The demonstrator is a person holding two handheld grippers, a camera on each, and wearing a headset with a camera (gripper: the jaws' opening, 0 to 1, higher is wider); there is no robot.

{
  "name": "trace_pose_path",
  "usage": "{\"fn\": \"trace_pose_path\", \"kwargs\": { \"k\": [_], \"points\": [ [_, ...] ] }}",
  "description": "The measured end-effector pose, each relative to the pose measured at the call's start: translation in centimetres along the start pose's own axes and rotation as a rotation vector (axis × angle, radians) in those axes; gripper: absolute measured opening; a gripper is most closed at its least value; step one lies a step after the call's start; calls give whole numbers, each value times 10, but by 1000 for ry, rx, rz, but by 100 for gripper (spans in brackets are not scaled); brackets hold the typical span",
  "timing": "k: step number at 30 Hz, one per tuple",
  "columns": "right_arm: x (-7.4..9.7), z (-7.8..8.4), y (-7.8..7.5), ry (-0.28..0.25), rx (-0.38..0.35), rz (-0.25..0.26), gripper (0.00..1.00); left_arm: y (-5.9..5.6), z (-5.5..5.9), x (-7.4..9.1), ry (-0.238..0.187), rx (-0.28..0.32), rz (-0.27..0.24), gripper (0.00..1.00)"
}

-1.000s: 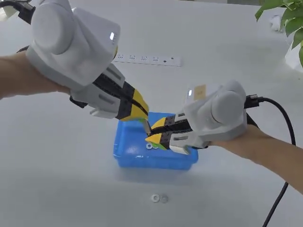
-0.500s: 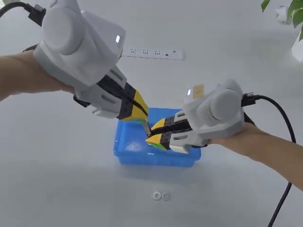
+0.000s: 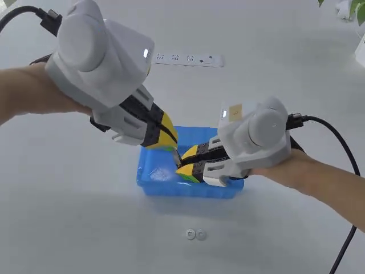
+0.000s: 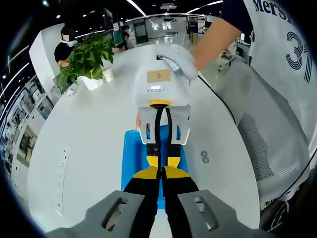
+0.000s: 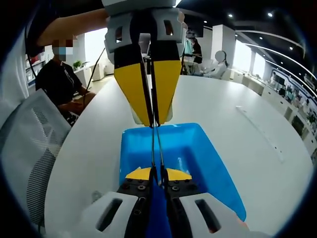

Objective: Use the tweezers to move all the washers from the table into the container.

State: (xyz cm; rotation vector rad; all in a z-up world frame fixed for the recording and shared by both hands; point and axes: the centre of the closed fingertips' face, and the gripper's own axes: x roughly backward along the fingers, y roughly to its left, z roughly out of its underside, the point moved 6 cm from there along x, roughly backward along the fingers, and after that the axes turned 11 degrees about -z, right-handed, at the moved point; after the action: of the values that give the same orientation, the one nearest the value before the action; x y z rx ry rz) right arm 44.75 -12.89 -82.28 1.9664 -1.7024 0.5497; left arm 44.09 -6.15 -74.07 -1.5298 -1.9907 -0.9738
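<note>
both grippers meet over the blue container [image 3: 149, 184]. the left gripper [image 3: 165, 137] comes in from 10 o'clock and the right gripper [image 3: 183, 166] from 3 o'clock, tips almost touching. in the right gripper view, thin tweezers [image 5: 153, 146] run from its pressed-together jaws up into the left one's yellow tips, which are also closed. each gripper seems to pinch one end (the metal is too thin to be sure). two washers [image 3: 195, 234] lie side by side on the table [image 3: 68, 200], at 6 o'clock of the container.
</note>
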Motion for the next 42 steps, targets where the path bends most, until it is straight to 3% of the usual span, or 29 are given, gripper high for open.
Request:
{"fn": "trace_pose_path", "kwargs": {
  "k": [16, 26, 36, 42],
  "points": [
    [1, 0, -1, 0, -14, 17, 12, 0, -1, -1, 8, -13, 3, 5],
    [5, -9, 3, -12, -9, 23, 12, -1, -11, 8, 1, -31, -7, 5],
    [19, -24, 16, -49, 8, 37, 13, -11, -25, 23, -2, -61, -16, 5],
    [29, -29, 27, -62, 6, 54, 13, -22, -30, 34, 1, -69, -24, 5]
  ]
}}
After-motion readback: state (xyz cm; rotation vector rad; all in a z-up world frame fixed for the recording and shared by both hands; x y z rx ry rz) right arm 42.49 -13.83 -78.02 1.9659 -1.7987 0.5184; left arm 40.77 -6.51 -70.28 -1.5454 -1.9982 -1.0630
